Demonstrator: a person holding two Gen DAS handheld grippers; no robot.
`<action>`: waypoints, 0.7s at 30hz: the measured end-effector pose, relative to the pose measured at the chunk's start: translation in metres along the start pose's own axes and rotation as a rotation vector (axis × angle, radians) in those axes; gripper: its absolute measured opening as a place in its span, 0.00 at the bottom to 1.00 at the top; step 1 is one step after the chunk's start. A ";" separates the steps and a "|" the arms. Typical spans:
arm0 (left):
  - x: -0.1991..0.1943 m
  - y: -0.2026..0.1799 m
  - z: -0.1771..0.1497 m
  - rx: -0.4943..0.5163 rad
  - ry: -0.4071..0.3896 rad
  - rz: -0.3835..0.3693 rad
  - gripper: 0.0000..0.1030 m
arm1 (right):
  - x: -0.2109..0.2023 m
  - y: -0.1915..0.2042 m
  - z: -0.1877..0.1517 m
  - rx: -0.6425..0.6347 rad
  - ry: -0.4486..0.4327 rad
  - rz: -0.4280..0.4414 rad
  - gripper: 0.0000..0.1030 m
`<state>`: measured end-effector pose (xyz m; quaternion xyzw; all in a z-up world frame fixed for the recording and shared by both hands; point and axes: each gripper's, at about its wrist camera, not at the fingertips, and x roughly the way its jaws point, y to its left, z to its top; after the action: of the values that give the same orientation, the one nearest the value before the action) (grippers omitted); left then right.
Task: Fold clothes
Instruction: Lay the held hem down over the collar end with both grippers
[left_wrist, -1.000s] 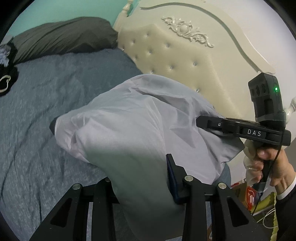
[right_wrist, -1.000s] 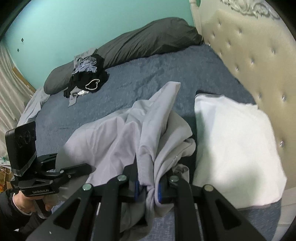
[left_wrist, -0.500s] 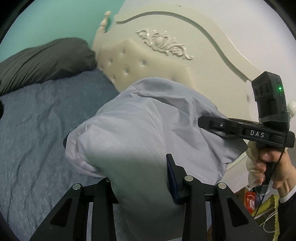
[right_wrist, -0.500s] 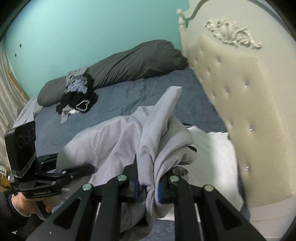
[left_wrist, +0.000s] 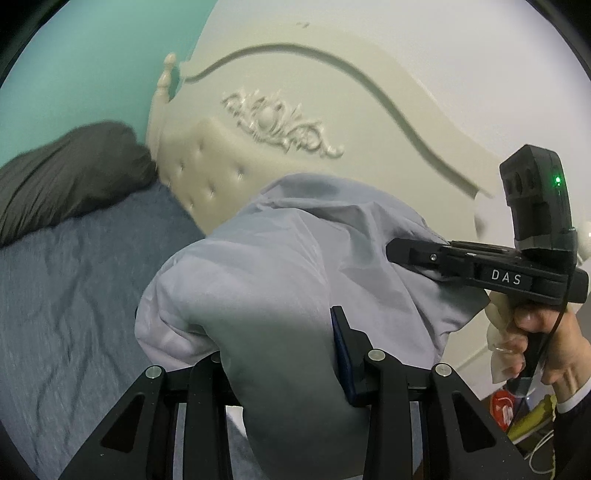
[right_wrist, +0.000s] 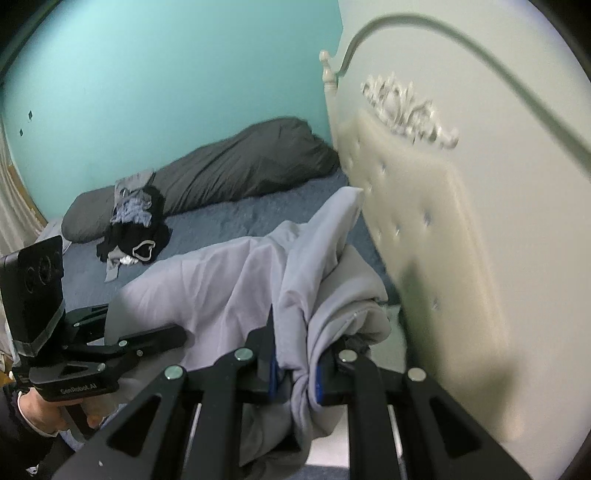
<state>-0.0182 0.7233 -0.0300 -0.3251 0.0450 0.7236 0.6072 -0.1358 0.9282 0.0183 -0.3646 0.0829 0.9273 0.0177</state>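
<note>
Left wrist view first: a pale lilac-grey cotton garment (left_wrist: 280, 266) is bunched up and held off the bed, with a thick wad of it clamped between the two black fingers of the left hand-held gripper (left_wrist: 280, 354). So that one is closed on the cloth, blue pad pressed against the fabric on the right side. Over at the right edge, the right hand-held gripper (left_wrist: 402, 251) is seen side-on, "DAS" printed on its body and a green light lit on its camera block, its tip buried in the far end of the same garment. A bare hand (left_wrist: 543, 332) is wrapped round its handle. Behind it all sits a cream tufted headboard with a carved floral ornament (left_wrist: 280, 125), and a dark grey long pillow (left_wrist: 62, 177) is laid along the far edge of the blue-grey bed sheet (left_wrist: 66, 295), against a teal wall (left_wrist: 85, 62).

Right wrist view: the right hand-held gripper (right_wrist: 295, 369) is pinched tight on a twisted fold of the garment (right_wrist: 236, 280), which is draped from there across to the left hand-held gripper (right_wrist: 166, 334) at the lower left corner, held in a hand with a dark sleeve. A heap of black and grey clothes (right_wrist: 133, 229) is left near the far edge of the bed (right_wrist: 236, 221), touching the long pillow (right_wrist: 240, 166). The headboard (right_wrist: 461, 221) fills the right side, blurred.
</note>
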 end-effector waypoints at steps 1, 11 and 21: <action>0.001 -0.004 0.008 0.009 -0.011 0.000 0.37 | -0.005 -0.004 0.008 -0.003 -0.011 -0.005 0.12; 0.045 -0.009 0.038 0.039 -0.054 -0.001 0.37 | -0.004 -0.047 0.056 -0.008 -0.075 -0.041 0.12; 0.099 0.001 0.029 0.064 -0.064 0.006 0.37 | 0.037 -0.083 0.050 0.017 -0.094 -0.063 0.12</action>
<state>-0.0364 0.8199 -0.0598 -0.2821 0.0498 0.7337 0.6161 -0.1885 1.0169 0.0176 -0.3227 0.0785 0.9417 0.0540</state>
